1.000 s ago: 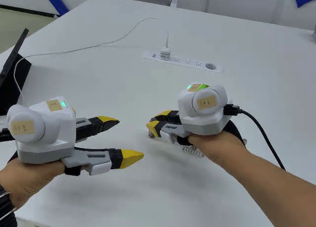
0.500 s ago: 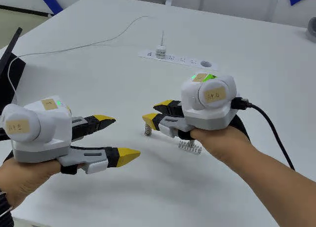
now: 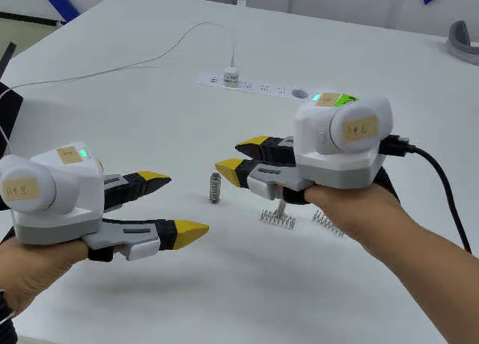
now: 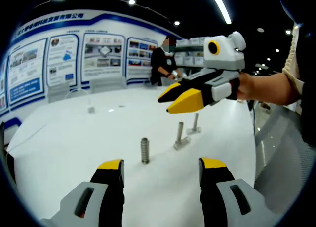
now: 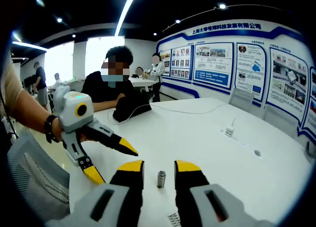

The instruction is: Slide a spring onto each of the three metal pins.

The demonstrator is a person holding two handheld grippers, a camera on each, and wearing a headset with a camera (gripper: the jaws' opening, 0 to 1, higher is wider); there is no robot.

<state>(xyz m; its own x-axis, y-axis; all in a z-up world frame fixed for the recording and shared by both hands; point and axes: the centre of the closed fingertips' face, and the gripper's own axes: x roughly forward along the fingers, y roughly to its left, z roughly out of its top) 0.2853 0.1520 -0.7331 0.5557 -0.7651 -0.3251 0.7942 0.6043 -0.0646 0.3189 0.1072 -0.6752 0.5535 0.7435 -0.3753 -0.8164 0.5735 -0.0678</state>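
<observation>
Clearance has opened between the right gripper point(image 3: 232, 157) and the first pin point(image 3: 215, 188), which now stands alone on the worktop point(image 3: 112, 120) with its spring seated, so one of three looks done. Two loose springs point(image 3: 277, 218) lie under that hand, near the bare pins point(image 4: 180, 134). The right jaws are slightly apart; the left gripper point(image 3: 179, 204) holds its jaws wide apart. Both are empty.
</observation>
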